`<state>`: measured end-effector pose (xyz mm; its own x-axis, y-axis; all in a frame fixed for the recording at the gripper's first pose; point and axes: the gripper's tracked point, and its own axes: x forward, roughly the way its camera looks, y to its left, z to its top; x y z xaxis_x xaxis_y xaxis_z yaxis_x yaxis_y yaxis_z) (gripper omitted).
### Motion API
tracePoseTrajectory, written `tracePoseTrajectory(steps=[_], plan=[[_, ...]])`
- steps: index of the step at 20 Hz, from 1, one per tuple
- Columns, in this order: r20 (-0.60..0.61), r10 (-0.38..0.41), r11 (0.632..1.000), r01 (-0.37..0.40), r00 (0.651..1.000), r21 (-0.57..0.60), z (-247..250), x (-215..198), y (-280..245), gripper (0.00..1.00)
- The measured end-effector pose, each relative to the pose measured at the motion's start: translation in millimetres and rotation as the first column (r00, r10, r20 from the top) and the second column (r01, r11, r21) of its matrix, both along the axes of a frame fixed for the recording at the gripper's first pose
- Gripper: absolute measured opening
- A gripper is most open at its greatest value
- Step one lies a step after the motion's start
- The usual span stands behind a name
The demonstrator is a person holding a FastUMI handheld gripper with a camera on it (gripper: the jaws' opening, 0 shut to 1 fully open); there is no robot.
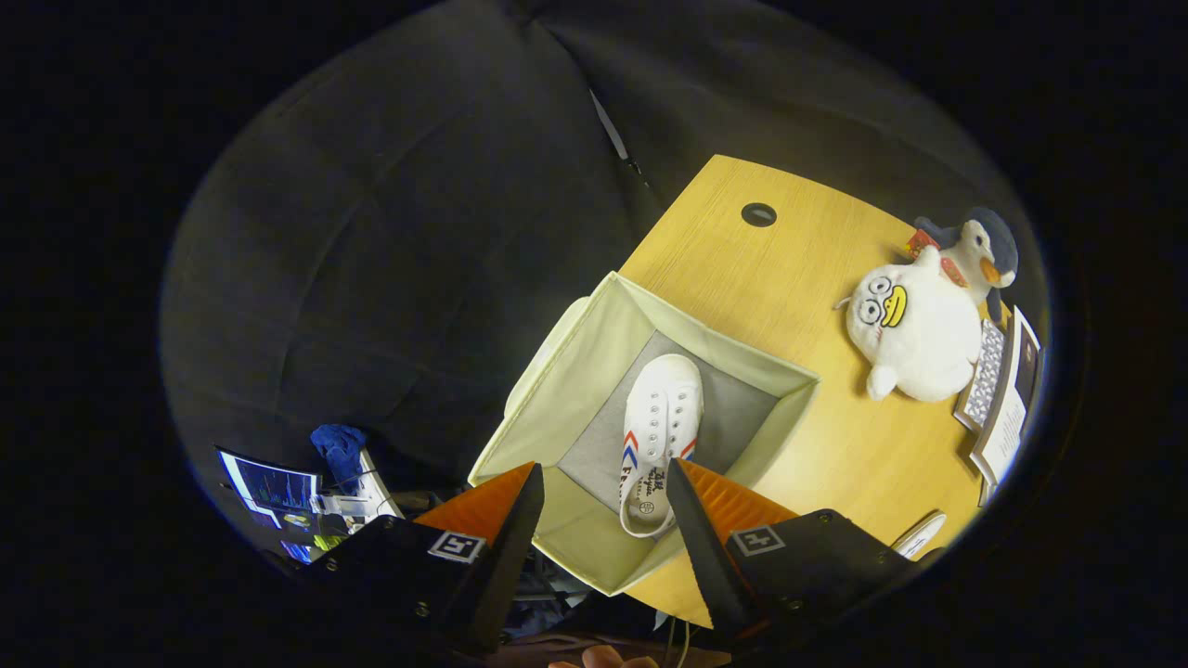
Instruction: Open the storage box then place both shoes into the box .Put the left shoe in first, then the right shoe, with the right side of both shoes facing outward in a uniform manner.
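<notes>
Storage box (557,408), pale fabric with a grey floor, standing open at the near corner of the wooden counter (817,445). One white shoe (657,429) lies flat on the box floor, sole down, toe pointing away from the camera and heel toward it; red and blue chevrons mark its side. The tongs (603,506) hang above the box with the fingers spread wide, empty, the shoe's heel showing in the gap between them. A second white shoe (917,536) shows only as a sliver on the counter beyond the right finger. Farther along the counter lie a white plush duck (914,334) and, touching it, a penguin plush (984,246), with booklets (1002,399) just beside them. A round cable hole (758,214) sits near the counter's far end. Left of the box, off the counter: a lit screen (269,492) and a blue cloth (339,445).
</notes>
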<state>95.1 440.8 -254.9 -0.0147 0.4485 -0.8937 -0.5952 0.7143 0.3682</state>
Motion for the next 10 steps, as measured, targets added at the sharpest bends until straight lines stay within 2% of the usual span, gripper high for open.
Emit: tracePoseTrajectory(steps=[6, 10], plan=[[0.015, -0.072, 0.997, 0.071, 0.997, 0.029, 23, 12, -57, 0.81], [0.016, -0.153, 0.987, 0.151, 0.988, 0.057, 36, 16, -107, 0.81]])
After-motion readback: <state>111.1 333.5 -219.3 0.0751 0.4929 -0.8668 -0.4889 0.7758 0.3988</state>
